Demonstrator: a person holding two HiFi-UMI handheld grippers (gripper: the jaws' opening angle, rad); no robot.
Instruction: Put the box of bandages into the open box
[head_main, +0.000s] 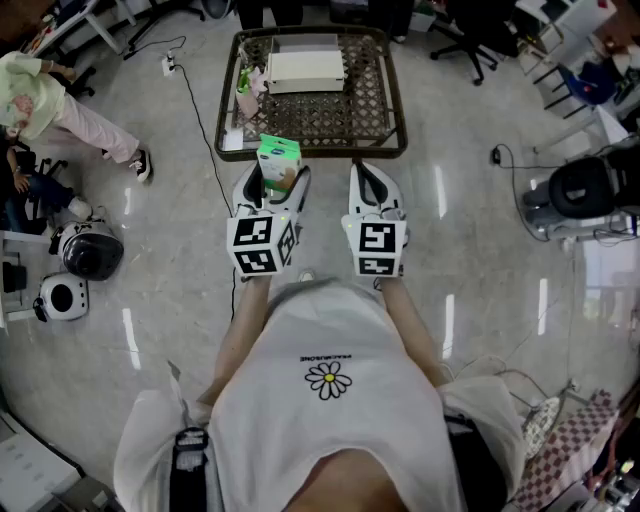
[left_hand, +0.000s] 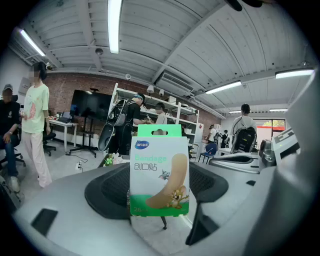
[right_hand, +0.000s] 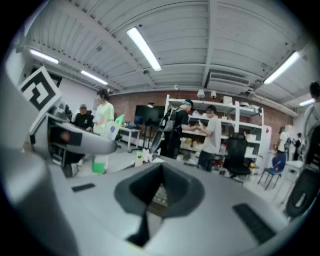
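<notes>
Just short of the wicker table (head_main: 390, 100), the lower half of the bandage box (head_main: 279, 152) is hidden between the jaws of the left gripper (head_main: 275, 183). On the table, the white box (head_main: 305, 68) is too small to tell whether it stands open, and the clutter (head_main: 248, 85) beside it cannot be made out. The right gripper (head_main: 373, 180) has a blurred view of its own. A person (head_main: 45, 100) well left of the table is cut by the edge.
</notes>
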